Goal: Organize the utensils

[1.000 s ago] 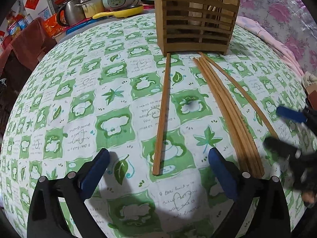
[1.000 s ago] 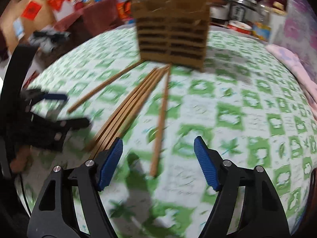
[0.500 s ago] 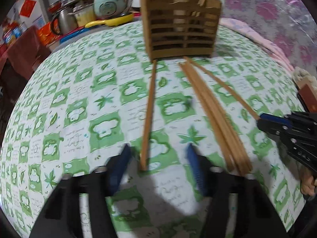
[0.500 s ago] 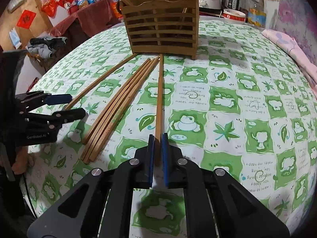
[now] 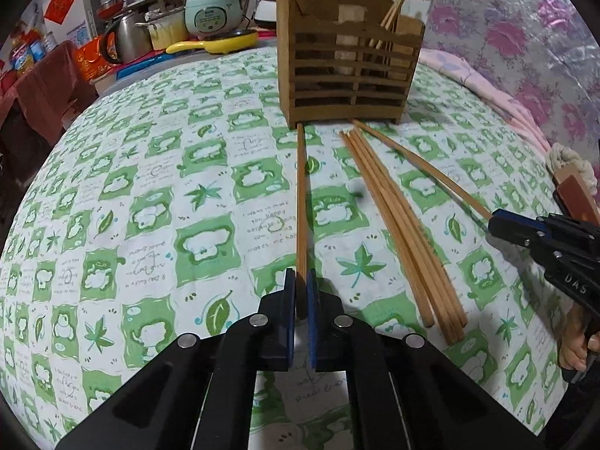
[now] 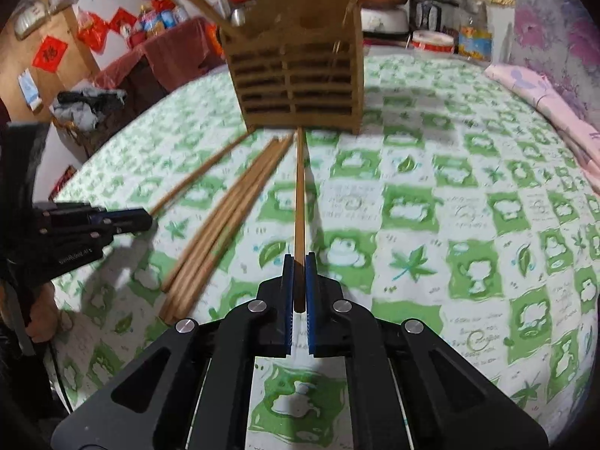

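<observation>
The jaws of my left gripper (image 5: 300, 292) are clenched on the near end of one chopstick (image 5: 301, 195). The jaws of my right gripper (image 6: 299, 277) are clamped the same way on a second stick (image 6: 299, 195). Both sticks point toward the table's far edge, their tips at the foot of the holder (image 5: 348, 75).

I judge these sticks light, stiff and smooth: thin, straight, pale-brown wood or bamboo. Gripped at the very end, each will likely swing and may twist between the flat blue pads. A hold nearer the middle would steady it.

Between the two held sticks a bundle (image 5: 397, 217) of loose chopsticks lies flat on the table (image 5: 150, 187). The table's green-and-white printed cloth looks soft. The holder is a slatted wooden box, open-topped, already holding a few sticks.
</observation>
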Demonstrator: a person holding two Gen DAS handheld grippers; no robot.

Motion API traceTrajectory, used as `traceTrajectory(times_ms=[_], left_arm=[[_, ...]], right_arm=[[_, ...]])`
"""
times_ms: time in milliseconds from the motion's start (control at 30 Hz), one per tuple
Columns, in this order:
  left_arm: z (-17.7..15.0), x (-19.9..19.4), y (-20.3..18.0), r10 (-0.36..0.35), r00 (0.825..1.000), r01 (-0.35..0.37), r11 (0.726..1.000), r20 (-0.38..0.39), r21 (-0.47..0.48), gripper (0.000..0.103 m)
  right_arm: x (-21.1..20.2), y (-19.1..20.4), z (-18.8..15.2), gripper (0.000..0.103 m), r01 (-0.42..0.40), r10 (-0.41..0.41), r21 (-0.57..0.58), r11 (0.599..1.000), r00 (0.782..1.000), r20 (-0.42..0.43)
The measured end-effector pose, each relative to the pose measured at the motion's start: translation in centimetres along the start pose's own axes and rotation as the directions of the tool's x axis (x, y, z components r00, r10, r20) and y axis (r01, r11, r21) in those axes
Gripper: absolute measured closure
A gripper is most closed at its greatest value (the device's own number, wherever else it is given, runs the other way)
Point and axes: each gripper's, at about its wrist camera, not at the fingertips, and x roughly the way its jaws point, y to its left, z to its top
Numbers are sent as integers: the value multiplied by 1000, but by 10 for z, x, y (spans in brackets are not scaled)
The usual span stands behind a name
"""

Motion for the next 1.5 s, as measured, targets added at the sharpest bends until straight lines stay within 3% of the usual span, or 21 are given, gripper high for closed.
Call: traceTrajectory(times_ms=[500, 700, 1067, 1400, 1500], left_arm=[[4, -41, 7, -19, 986, 28, 998, 165, -56, 97], [11, -64, 5, -18, 980, 32, 997, 200, -65, 97], [74, -110, -22, -7, 954, 5, 1000, 299, 8, 97], [115, -115, -42, -53, 945, 42, 998, 324, 42, 97], [137, -132, -44, -67, 926, 55, 998, 371, 41, 97]], right_arm=[[-43, -20, 9, 96, -67, 44, 98, 993, 973, 225], [-55, -25, 20, 96, -83, 48, 125, 989, 963, 265], [-103, -13, 78, 96, -73, 33, 95, 993, 929, 369], [-82, -2, 98, 96, -52, 21, 82, 995, 941, 339], [-94, 2, 114, 96, -53, 23, 74, 996, 929, 368]])
